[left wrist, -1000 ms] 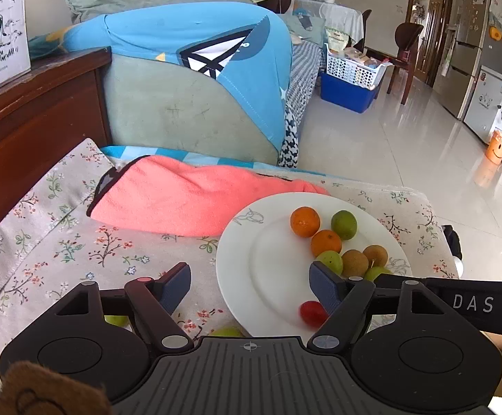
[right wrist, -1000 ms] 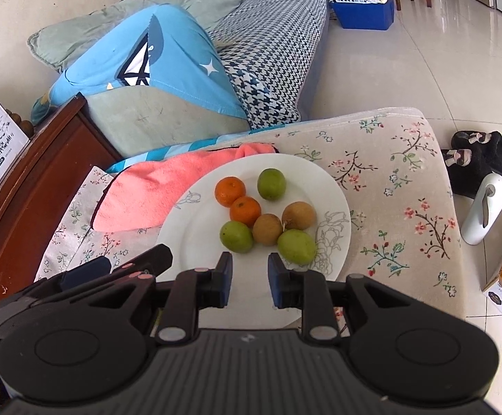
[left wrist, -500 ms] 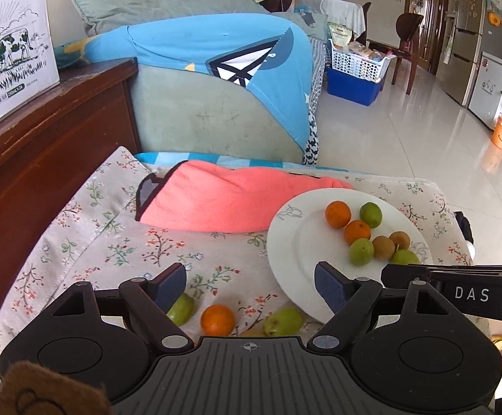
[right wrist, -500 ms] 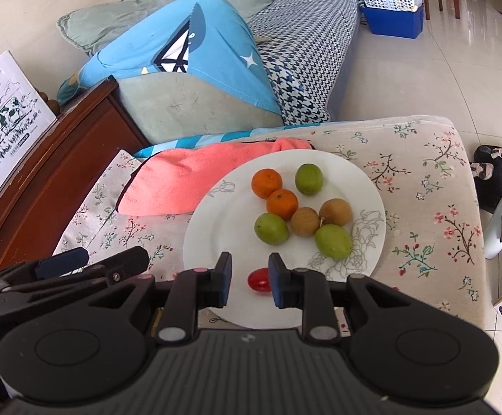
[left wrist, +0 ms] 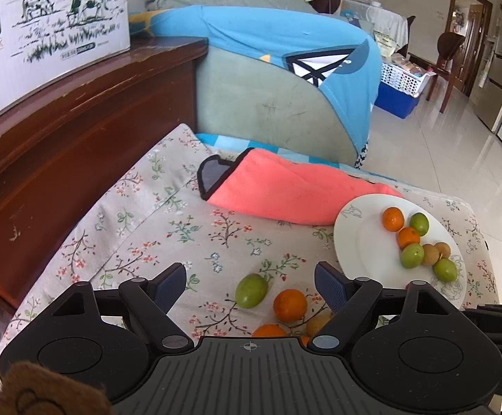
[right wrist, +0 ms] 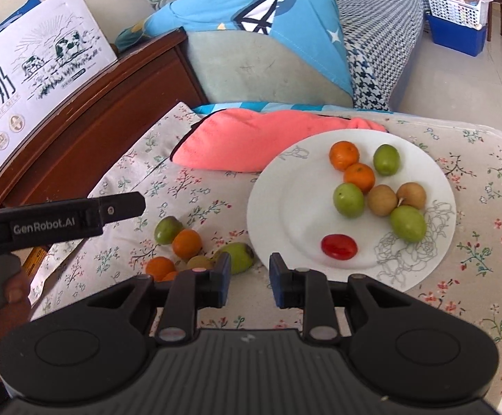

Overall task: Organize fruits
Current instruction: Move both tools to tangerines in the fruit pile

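A white plate (right wrist: 285, 207) on the floral cloth holds several fruits: oranges, green fruits, brown fruits and a red tomato (right wrist: 339, 246). The plate also shows in the left wrist view (left wrist: 358, 238). Loose fruits lie on the cloth left of the plate: a green one (left wrist: 251, 290), an orange (left wrist: 290, 305) and others partly hidden. My left gripper (left wrist: 251, 282) is open and empty just above these loose fruits. My right gripper (right wrist: 249, 278) is open a little and empty, near the plate's front edge.
A pink towel (left wrist: 292, 190) lies behind the plate. A dark wooden cabinet (left wrist: 60, 128) with a milk carton box (left wrist: 43, 31) stands on the left. A sofa with a blue cover (left wrist: 285, 55) is behind. The cloth's right edge drops to the floor.
Both grippers have pulled back and to the left. The red tomato now lies free on the plate. The loose fruits have come into view between the left fingers.
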Demonstrator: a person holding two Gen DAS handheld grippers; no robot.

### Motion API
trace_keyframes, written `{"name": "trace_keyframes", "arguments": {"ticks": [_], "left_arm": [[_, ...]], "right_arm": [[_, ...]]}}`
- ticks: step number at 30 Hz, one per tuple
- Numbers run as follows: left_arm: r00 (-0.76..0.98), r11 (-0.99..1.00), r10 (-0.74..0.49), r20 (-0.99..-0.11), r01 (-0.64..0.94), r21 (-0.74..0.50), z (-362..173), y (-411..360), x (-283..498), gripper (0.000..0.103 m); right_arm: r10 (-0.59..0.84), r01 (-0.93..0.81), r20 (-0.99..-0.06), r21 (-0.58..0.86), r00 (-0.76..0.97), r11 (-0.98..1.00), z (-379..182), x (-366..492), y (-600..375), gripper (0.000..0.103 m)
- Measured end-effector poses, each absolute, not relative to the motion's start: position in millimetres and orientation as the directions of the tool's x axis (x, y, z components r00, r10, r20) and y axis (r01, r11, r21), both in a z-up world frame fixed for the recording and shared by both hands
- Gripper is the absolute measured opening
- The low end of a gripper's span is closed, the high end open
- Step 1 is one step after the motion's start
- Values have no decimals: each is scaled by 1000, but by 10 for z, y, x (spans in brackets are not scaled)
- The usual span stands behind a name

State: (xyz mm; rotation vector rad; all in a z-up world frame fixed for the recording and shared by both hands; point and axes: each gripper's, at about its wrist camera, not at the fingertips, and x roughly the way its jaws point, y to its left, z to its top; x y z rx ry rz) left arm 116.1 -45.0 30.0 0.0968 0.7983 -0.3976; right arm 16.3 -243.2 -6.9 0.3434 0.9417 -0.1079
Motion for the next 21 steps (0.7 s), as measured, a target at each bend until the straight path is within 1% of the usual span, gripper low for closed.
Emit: {"name": "trace_keyframes", "arguments": {"ticks": [4, 8, 10, 12, 17, 21], "left_arm": [[607, 932, -289, -740, 354, -74, 221, -356, 1199, 83], [595, 937, -278, -754, 342, -75, 177, -299, 1201, 83], [592, 938, -269, -760, 338, -69, 157, -286, 1198, 83], [585, 940, -263, -767, 335, -67, 134, -274, 1206, 83], [567, 947, -244, -787, 315, -67, 76, -242, 1242, 83], [554, 950, -245, -796, 301, -83, 48, -217, 1260, 83]], "right_arm": [[130, 168, -810, 271, 572, 948, -139, 189, -2245, 26], [174, 113, -818, 278, 548, 954, -209, 236, -2079, 26], [177, 106, -824, 275, 539, 956, -246, 260, -2020, 27], [177, 105, -830, 272, 529, 957, -285, 294, -1977, 31], [181, 102, -842, 268, 509, 958, -372, 366, -1895, 33], [160, 106, -851, 244, 501, 964, -418, 424, -1838, 37]]}}
